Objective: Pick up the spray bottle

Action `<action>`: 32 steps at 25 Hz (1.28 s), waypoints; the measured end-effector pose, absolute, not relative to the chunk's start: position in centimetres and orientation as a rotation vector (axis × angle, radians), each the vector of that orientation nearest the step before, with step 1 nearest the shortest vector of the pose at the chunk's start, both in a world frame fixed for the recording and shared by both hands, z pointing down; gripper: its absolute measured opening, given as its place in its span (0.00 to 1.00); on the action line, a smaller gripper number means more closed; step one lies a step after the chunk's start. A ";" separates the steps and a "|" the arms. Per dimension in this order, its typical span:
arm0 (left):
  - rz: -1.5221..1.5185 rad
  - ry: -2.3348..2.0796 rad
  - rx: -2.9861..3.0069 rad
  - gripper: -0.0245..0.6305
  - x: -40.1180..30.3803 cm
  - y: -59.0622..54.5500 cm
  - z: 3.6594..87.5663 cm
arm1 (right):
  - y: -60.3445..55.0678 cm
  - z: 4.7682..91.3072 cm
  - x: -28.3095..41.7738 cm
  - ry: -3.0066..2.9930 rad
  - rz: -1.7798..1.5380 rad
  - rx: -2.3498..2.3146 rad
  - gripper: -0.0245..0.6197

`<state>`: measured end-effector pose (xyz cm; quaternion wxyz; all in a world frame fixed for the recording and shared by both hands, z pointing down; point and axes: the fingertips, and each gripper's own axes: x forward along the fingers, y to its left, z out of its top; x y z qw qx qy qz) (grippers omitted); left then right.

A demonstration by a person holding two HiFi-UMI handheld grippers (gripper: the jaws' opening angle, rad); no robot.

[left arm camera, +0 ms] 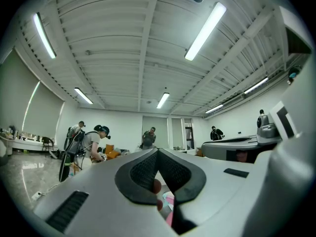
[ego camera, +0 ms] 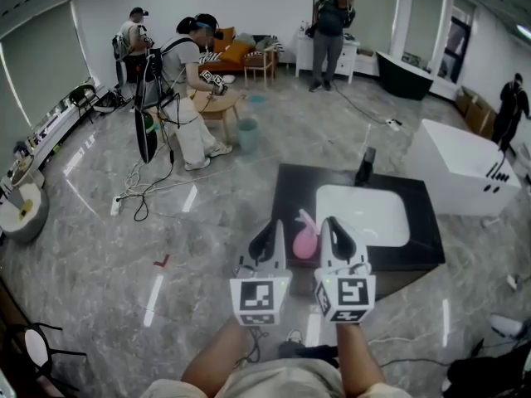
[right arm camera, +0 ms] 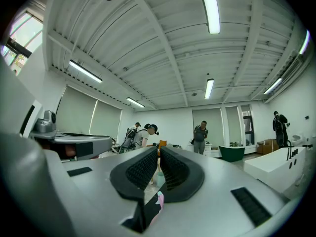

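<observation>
The pink spray bottle (ego camera: 304,240) stands on the near left part of a black counter (ego camera: 290,191), beside a white basin (ego camera: 365,214). Both grippers are held level in front of me, side by side. In the head view the left gripper (ego camera: 268,227) is just left of the bottle and the right gripper (ego camera: 332,222) just right of it, neither touching it. In the left gripper view the left gripper (left arm camera: 157,154) has its pads meeting at the tip, holding nothing. The right gripper (right arm camera: 159,155) is shut and empty too. A bit of pink bottle (right arm camera: 160,199) shows low between its jaws.
A black faucet (ego camera: 365,166) stands behind the basin. A white bathtub (ego camera: 460,168) sits to the right. A teal bin (ego camera: 247,135), cables on the floor (ego camera: 145,185) and several people are farther back in the room.
</observation>
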<state>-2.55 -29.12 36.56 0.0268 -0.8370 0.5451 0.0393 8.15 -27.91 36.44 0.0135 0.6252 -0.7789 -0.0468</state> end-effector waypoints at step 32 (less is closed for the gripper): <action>0.081 1.719 -2.566 0.04 0.8 -43.9 37.9 | -42.4 37.9 12.2 -2.452 -0.109 1.898 0.05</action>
